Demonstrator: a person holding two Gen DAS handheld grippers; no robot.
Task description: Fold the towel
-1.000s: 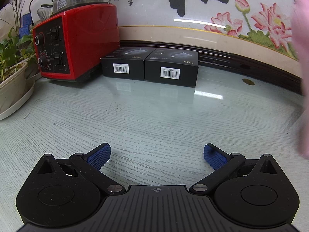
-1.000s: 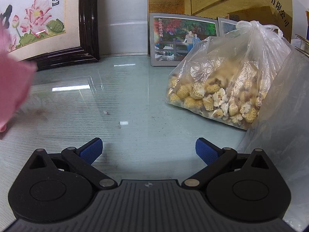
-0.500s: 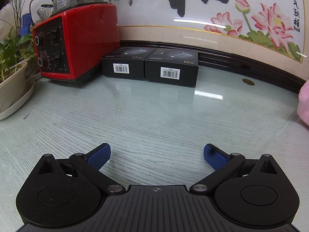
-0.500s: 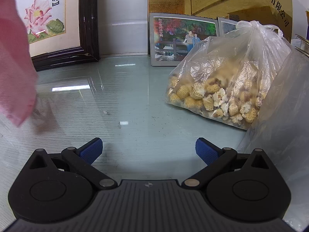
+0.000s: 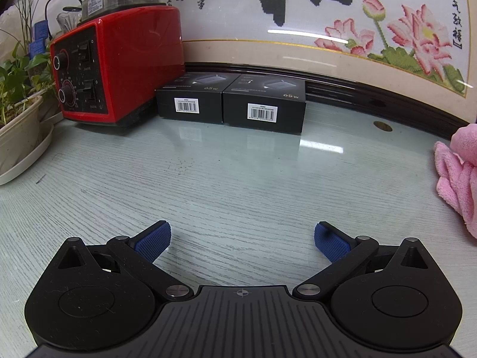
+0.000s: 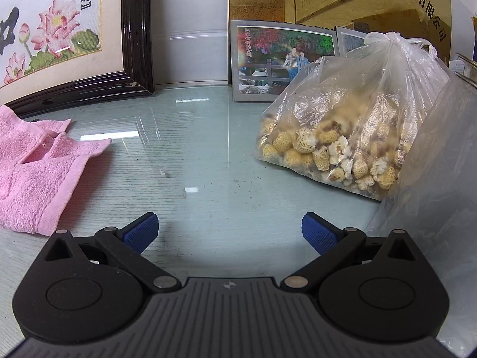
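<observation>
Rumpled pink terry towel [image 6: 35, 173] lies on the glass-topped surface [image 6: 190, 161], at 9 o'clock in my right view and 3 o'clock in the left, so between both grippers. My left gripper [image 5: 242, 240] and right gripper [image 6: 230, 231] are spread wide, empty, probably ready to grab corners. Folding not started.

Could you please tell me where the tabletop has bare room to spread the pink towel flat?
Bare glass-topped table lies between the two black boxes, the crumpled pink towel and both open tongs. It is crowded by the clear plastic bag and the red appliance.
</observation>
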